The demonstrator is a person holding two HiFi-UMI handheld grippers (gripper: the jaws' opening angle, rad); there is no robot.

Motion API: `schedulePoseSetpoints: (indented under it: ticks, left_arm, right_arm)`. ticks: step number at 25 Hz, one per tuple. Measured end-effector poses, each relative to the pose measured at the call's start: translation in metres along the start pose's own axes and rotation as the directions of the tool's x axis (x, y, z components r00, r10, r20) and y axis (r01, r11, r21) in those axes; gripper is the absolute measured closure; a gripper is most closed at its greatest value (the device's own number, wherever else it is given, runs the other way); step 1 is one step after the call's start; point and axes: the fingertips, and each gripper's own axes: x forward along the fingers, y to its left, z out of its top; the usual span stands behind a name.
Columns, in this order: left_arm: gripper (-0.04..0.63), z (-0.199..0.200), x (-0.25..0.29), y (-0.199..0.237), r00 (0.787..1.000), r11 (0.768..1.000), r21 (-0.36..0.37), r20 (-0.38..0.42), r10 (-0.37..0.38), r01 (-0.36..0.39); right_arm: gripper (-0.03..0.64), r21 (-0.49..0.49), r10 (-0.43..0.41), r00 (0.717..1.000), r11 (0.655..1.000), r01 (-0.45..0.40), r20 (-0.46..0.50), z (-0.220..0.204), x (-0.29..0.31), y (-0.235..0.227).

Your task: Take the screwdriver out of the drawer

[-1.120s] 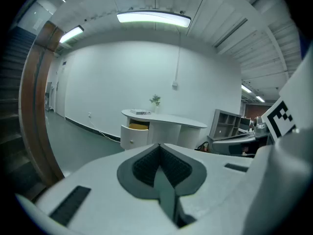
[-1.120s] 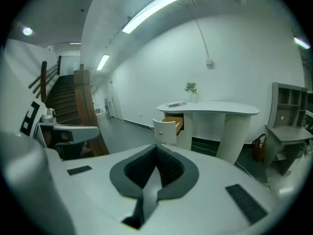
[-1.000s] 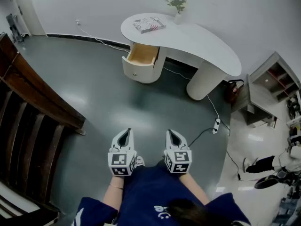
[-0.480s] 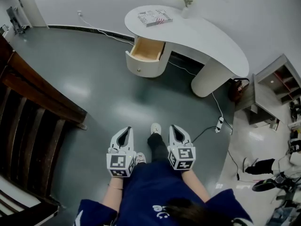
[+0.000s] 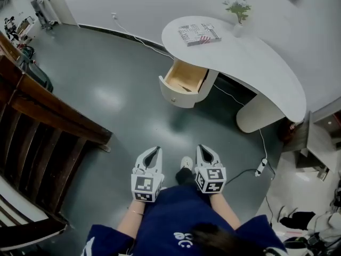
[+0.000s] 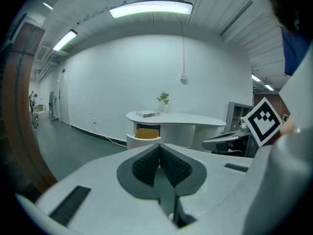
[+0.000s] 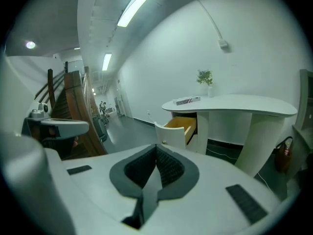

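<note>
An open wooden drawer (image 5: pixel 185 81) juts out from the left end of a curved white desk (image 5: pixel 250 63), well ahead of me. A thin dark object (image 5: pixel 184 88) lies inside it, too small to make out. The drawer (image 6: pixel 146 133) shows in the left gripper view, and the drawer (image 7: pixel 180 125) also shows in the right gripper view. My left gripper (image 5: pixel 154 151) and right gripper (image 5: pixel 205 149) are held side by side in front of my body, both shut and empty, far short of the desk. Each one's jaws meet at the tip: left gripper (image 6: pixel 158 146), right gripper (image 7: pixel 157 146).
A magazine (image 5: pixel 199 34) and a small potted plant (image 5: pixel 237 8) sit on the desk. A dark wooden staircase (image 5: pixel 37 127) runs along the left. A power strip (image 5: pixel 261 167) and cable lie on the grey floor at the right. My shoe (image 5: pixel 186 163) shows between the grippers.
I have walked forward: the desk and open drawer are nearer and have shifted right in the head view. Both grippers stay shut and level in front of me.
</note>
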Motion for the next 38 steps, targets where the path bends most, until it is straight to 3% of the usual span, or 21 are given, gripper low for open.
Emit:
schedulePoseSetpoints:
  ticks: [5, 10, 25, 29, 34, 38]
  left_arm:
    - [0.591, 0.035, 0.063, 0.003, 0.999, 0.998, -0.048, 0.03, 0.032, -0.031]
    - [0.591, 0.059, 0.113, -0.019, 0.999, 0.998, -0.059, 0.043, 0.002, 0.001]
    - [0.591, 0.057, 0.191, 0.011, 0.999, 0.994, -0.104, -0.034, 0.035, -0.039]
    - [0.591, 0.066, 0.221, 0.032, 0.999, 0.994, -0.104, -0.036, 0.016, -0.02]
    - [0.591, 0.084, 0.257, 0.063, 0.999, 0.996, -0.087, -0.04, -0.019, 0.015]
    - [0.591, 0.088, 0.29, 0.091, 0.996, 0.994, -0.089, -0.064, -0.064, 0.058]
  right_arm:
    - [0.609, -0.035, 0.08, 0.997, 0.996, -0.08, 0.0, 0.031, 0.048, -0.032]
    - [0.61, -0.046, 0.139, 0.99, 0.989, -0.14, -0.029, 0.051, 0.078, -0.067]
    - [0.609, 0.002, 0.118, 0.993, 0.993, -0.118, -0.014, 0.08, 0.13, -0.115]
    - [0.609, 0.024, 0.099, 0.995, 0.995, -0.099, 0.006, 0.094, 0.154, -0.12]
    - [0.609, 0.026, 0.114, 0.993, 0.993, -0.113, -0.04, 0.11, 0.193, -0.112]
    - [0.609, 0.034, 0.068, 0.995, 0.997, -0.066, -0.072, 0.121, 0.229, -0.113]
